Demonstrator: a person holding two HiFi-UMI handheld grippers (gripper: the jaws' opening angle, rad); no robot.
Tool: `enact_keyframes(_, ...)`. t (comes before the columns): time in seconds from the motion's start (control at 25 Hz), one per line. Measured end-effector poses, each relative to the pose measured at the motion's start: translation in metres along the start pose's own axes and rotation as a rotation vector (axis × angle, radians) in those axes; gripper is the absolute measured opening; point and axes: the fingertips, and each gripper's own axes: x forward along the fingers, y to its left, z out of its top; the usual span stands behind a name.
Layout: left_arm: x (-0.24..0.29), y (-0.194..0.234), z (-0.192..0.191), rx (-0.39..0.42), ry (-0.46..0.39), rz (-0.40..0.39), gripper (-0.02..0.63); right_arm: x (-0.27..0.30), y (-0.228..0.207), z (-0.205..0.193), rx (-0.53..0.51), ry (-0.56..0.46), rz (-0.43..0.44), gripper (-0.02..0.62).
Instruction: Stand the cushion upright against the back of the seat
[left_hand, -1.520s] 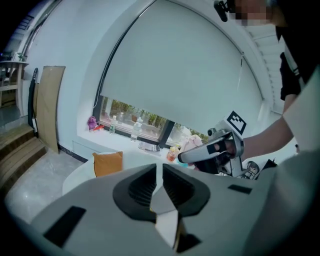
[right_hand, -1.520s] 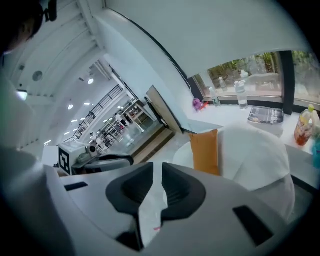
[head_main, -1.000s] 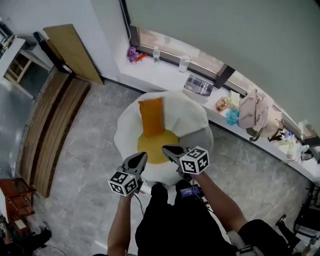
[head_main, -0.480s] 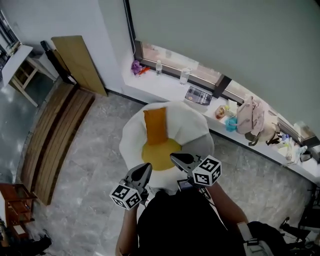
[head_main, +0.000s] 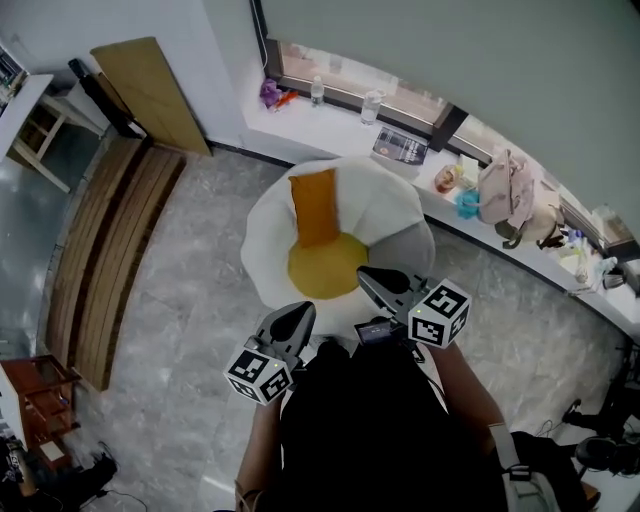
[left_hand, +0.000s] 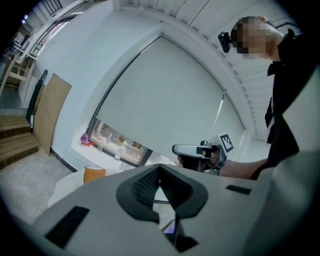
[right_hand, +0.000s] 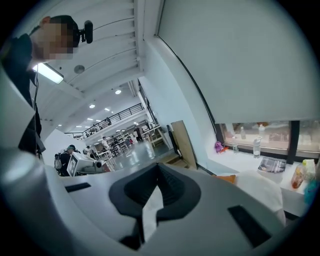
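Note:
An orange cushion (head_main: 316, 207) stands against the back of the white round seat (head_main: 265, 240), above its yellow centre (head_main: 325, 270). Both grippers hang in the air in front of the seat, close to the person's body and touching nothing. My left gripper (head_main: 303, 312) is shut with nothing in it, and so is my right gripper (head_main: 368, 277). In the left gripper view the jaws (left_hand: 160, 172) meet; the cushion (left_hand: 94, 174) shows low at left and the right gripper (left_hand: 192, 150) is beside it. The right gripper view shows its closed jaws (right_hand: 159, 172) and a sliver of cushion (right_hand: 226, 177).
Behind the seat runs a window ledge (head_main: 330, 128) with bottles, a book and bags. A wooden board (head_main: 150, 90) leans on the wall at left, beside wooden steps (head_main: 105, 250). Grey tiled floor (head_main: 190, 330) surrounds the seat.
Both grippers have drawn back from the seat's front edge toward the person and risen. The orange cushion stays upright against the seat's back.

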Motion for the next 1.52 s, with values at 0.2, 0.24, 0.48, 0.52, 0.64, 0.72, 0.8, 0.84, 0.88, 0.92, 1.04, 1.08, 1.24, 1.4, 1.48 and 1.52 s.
enact_keyframes(0.2, -0.004, -0.019, -0.004, 0.002, -0.004, -0.005, 0.012, -0.015, 0.006, -0.008, -0.012, 0.016, 0.015, 0.018)
enact_keyframes(0.24, -0.005, -0.024, -0.002, 0.004, -0.013, -0.005, 0.012, -0.018, 0.005, -0.008, -0.019, 0.023, 0.021, 0.017)
enact_keyframes(0.48, -0.007, -0.053, -0.007, 0.019, -0.03, 0.042, 0.012, -0.054, 0.012, -0.006, -0.031, -0.001, 0.079, 0.017)
enact_keyframes(0.52, -0.004, -0.061, -0.009, 0.02, -0.03, 0.051, 0.012, -0.064, 0.013, -0.007, -0.04, -0.001, 0.088, 0.018)
enact_keyframes(0.64, 0.01, -0.09, -0.018, 0.022, -0.038, 0.066, 0.012, -0.1, 0.011, -0.016, -0.054, 0.002, 0.105, 0.018)
enact_keyframes(0.72, 0.024, -0.113, -0.03, 0.022, -0.042, 0.075, 0.012, -0.127, 0.002, -0.024, -0.05, -0.001, 0.11, 0.018)
enact_keyframes(0.8, 0.041, -0.138, -0.044, 0.016, -0.042, 0.087, 0.012, -0.158, -0.008, -0.033, -0.034, -0.001, 0.12, 0.018)
enact_keyframes(0.84, 0.049, -0.151, -0.051, 0.014, -0.044, 0.095, 0.012, -0.173, -0.012, -0.038, -0.028, 0.002, 0.127, 0.018)
enact_keyframes(0.88, 0.055, -0.164, -0.056, 0.012, -0.049, 0.105, 0.012, -0.188, -0.017, -0.043, -0.027, 0.007, 0.132, 0.017)
enact_keyframes(0.92, 0.06, -0.177, -0.061, 0.009, -0.057, 0.114, 0.012, -0.203, -0.02, -0.046, -0.029, 0.013, 0.137, 0.018)
enact_keyframes(1.04, 0.07, -0.213, -0.075, -0.009, -0.086, 0.143, 0.012, -0.244, -0.028, -0.053, -0.034, 0.016, 0.158, 0.017)
enact_keyframes(1.08, 0.073, -0.224, -0.081, -0.014, -0.089, 0.153, 0.012, -0.258, -0.03, -0.056, -0.031, 0.014, 0.169, 0.017)
enact_keyframes(1.24, 0.082, -0.268, -0.106, -0.018, -0.086, 0.183, 0.012, -0.31, -0.033, -0.069, -0.026, 0.019, 0.206, 0.018)
enact_keyframes(1.4, 0.082, -0.299, -0.123, -0.009, -0.075, 0.218, 0.012, -0.345, -0.035, -0.082, -0.009, 0.024, 0.221, 0.018)
enact_keyframes(1.48, 0.08, -0.308, -0.129, -0.013, -0.075, 0.239, 0.012, -0.355, -0.036, -0.088, -0.002, 0.036, 0.228, 0.018)
enact_keyframes(1.52, 0.078, -0.311, -0.13, -0.014, -0.078, 0.244, 0.012, -0.36, -0.035, -0.09, -0.004, 0.041, 0.233, 0.018)
